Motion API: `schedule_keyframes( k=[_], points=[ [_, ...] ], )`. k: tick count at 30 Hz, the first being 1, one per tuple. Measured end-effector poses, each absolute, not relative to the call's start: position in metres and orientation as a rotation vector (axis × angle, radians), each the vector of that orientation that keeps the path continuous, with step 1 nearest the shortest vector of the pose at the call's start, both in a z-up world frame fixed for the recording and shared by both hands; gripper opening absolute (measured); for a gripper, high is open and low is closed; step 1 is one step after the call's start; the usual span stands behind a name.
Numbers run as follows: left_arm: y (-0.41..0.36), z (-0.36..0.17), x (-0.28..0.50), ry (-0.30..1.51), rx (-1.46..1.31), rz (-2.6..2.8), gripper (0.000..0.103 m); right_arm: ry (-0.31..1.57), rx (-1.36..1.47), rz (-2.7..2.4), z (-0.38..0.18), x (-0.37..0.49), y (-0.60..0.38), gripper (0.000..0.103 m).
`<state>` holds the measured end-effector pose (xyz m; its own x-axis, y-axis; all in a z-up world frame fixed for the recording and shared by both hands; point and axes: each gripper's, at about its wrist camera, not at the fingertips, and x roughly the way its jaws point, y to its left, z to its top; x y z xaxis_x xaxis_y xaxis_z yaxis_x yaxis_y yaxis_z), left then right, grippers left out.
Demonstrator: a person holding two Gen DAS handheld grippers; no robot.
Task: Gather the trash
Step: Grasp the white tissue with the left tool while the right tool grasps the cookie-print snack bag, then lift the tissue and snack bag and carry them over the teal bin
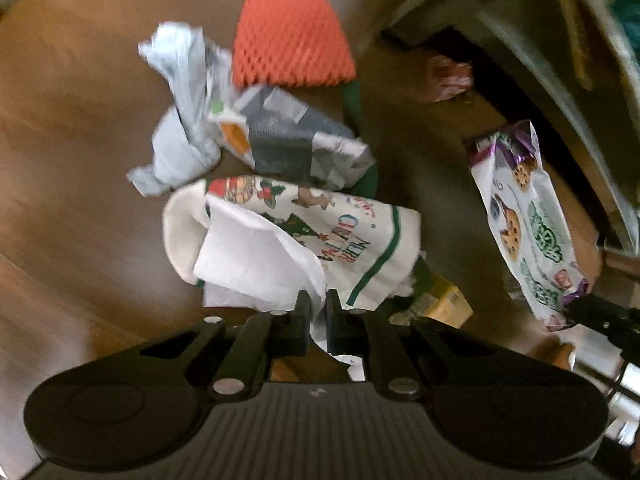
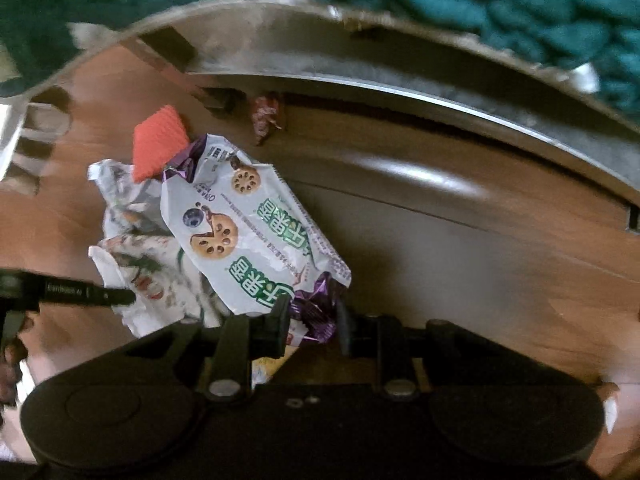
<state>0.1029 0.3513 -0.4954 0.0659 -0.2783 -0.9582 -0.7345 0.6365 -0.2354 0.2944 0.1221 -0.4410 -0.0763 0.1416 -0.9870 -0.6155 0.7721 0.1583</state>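
Observation:
My left gripper (image 1: 317,304) is shut on a white paper napkin (image 1: 256,268), which hangs over a Christmas-print paper cup (image 1: 352,236) lying on its side on the wooden floor. My right gripper (image 2: 313,312) is shut on the purple end of a white snack wrapper (image 2: 248,232) with green lettering; the wrapper also shows at the right of the left wrist view (image 1: 524,220). Beyond the cup lie a grey-and-white crumpled wrapper (image 1: 288,136), a pale crumpled plastic bag (image 1: 180,120) and an orange foam net (image 1: 292,40).
A small brown candy wrapper (image 2: 266,116) lies by the metal base rail (image 2: 400,76) of furniture draped in teal fabric (image 2: 480,0). A yellow-green carton (image 1: 436,300) sits under the cup. The left gripper's finger (image 2: 80,294) shows at the left in the right wrist view.

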Motion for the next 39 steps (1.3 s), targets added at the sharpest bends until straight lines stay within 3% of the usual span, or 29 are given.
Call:
schedule_keyframes(
  k=[11,21,29,39],
  points=[
    [0.350,-0.374,0.111,1.346,-0.712,0.389,0.007,1.380,-0.346,0.694,-0.320,0.281,0.093,0.024],
    [0.350,-0.230,0.105,1.130,-0.654,0.400,0.007,1.211,-0.285,0.724,-0.193,0.259,0.050,0.024],
    [0.290,-0.108,0.105,0.987,-0.525,0.287,0.007,1.064,-0.238,0.714,-0.094,0.229,-0.003,0.024],
    [0.168,0.002,0.132,0.866,-0.353,0.087,0.007,0.906,-0.151,0.599,0.012,0.204,-0.106,0.024]
  ],
)
